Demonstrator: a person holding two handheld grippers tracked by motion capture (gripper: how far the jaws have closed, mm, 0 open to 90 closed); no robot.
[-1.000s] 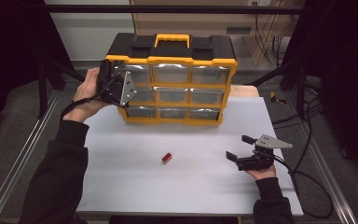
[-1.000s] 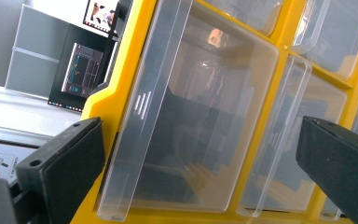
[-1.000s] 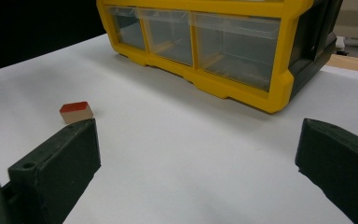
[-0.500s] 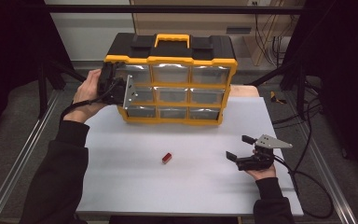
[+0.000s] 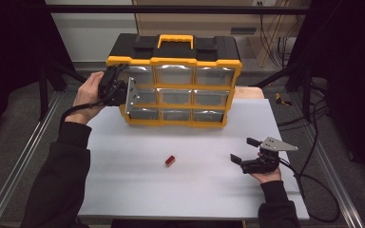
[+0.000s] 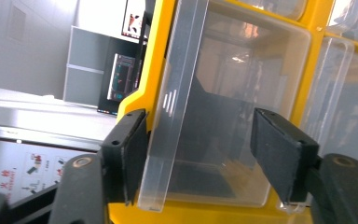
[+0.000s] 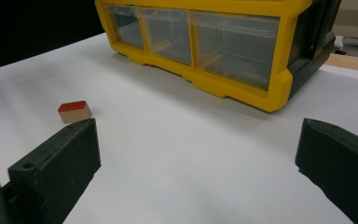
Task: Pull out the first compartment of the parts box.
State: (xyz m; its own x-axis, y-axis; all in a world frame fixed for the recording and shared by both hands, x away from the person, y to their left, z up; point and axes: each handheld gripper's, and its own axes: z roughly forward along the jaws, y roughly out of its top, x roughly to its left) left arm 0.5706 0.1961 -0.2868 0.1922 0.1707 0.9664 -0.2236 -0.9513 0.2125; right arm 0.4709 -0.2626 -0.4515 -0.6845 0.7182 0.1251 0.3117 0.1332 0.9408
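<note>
My left gripper has just been closing its jaws around the clear plastic drawer at the left end of the yellow-and-black organiser case. One pad lies against the drawer's front lip; the other stands just off its far side, so it isn't clamped. The drawer is see-through and looks bare inside, with three short raised lines on its lip. The case stands upright at the table's far edge, nine drawers facing me. My right gripper rests with jaws wide apart over the white table, near a small red-topped block.
</note>
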